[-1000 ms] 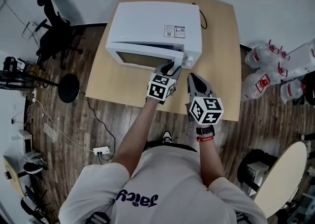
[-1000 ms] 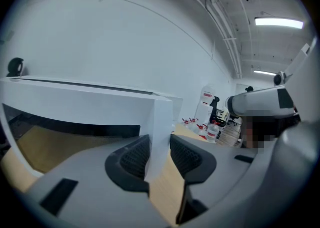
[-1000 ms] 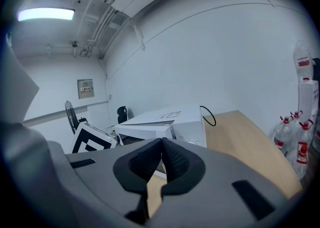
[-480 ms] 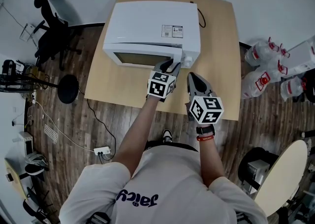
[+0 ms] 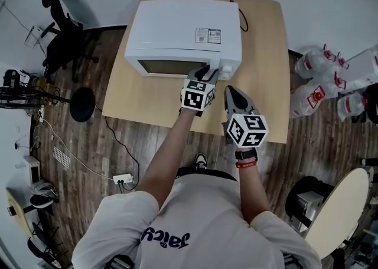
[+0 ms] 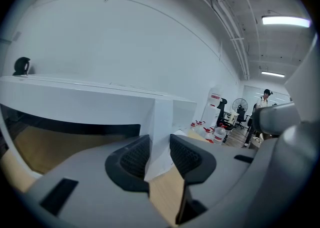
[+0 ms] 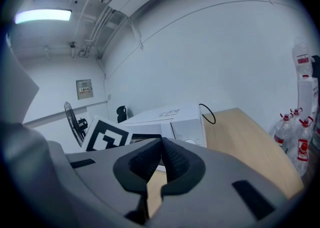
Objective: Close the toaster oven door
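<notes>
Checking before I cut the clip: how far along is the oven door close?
Done: the toaster oven door sits almost flush with the toaster oven. In hand: the left gripper clamps the door's right edge. Left: final push home, then release; latching can't be seen. The right gripper is shut, empty, idle.

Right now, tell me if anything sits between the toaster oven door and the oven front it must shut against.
Nothing visible does. The left gripper grips the right edge of the toaster oven door; the door lies nearly against the toaster oven, with no object at the seam. The right gripper, shut, hangs clear.
</notes>
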`<control>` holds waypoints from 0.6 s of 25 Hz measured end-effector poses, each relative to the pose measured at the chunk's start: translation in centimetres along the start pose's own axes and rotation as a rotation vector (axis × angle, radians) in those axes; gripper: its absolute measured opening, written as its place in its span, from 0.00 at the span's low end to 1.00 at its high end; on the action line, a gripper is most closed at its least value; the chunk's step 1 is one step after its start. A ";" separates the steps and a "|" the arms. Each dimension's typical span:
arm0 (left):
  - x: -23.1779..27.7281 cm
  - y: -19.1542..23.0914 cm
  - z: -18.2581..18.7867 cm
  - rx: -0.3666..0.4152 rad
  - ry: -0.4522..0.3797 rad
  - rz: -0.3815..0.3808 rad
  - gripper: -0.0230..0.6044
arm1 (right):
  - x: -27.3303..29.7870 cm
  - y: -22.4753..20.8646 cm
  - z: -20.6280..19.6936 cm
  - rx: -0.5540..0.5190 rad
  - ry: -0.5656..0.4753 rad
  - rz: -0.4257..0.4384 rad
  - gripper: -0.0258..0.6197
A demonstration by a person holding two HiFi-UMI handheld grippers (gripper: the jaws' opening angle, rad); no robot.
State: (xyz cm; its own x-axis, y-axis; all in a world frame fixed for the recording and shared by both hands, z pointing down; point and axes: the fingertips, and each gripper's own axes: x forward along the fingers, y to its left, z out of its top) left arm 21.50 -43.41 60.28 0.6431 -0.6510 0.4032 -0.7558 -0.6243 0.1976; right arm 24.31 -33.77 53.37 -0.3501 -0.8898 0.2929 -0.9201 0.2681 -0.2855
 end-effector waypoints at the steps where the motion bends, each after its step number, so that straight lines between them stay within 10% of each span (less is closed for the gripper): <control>1: 0.3 0.1 -0.1 -0.009 0.019 -0.006 0.26 | -0.1 0.1 0.0 0.001 -0.001 0.000 0.06; 15: -2.1 0.0 -0.4 0.040 0.042 -0.001 0.17 | -3.0 1.6 0.1 0.024 -0.022 -0.031 0.06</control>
State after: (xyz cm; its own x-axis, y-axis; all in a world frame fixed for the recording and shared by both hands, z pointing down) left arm 20.11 -41.86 59.74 0.6377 -0.6321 0.4402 -0.7490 -0.6422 0.1629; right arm 23.95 -30.68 51.99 -0.3172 -0.9054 0.2820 -0.9260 0.2315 -0.2983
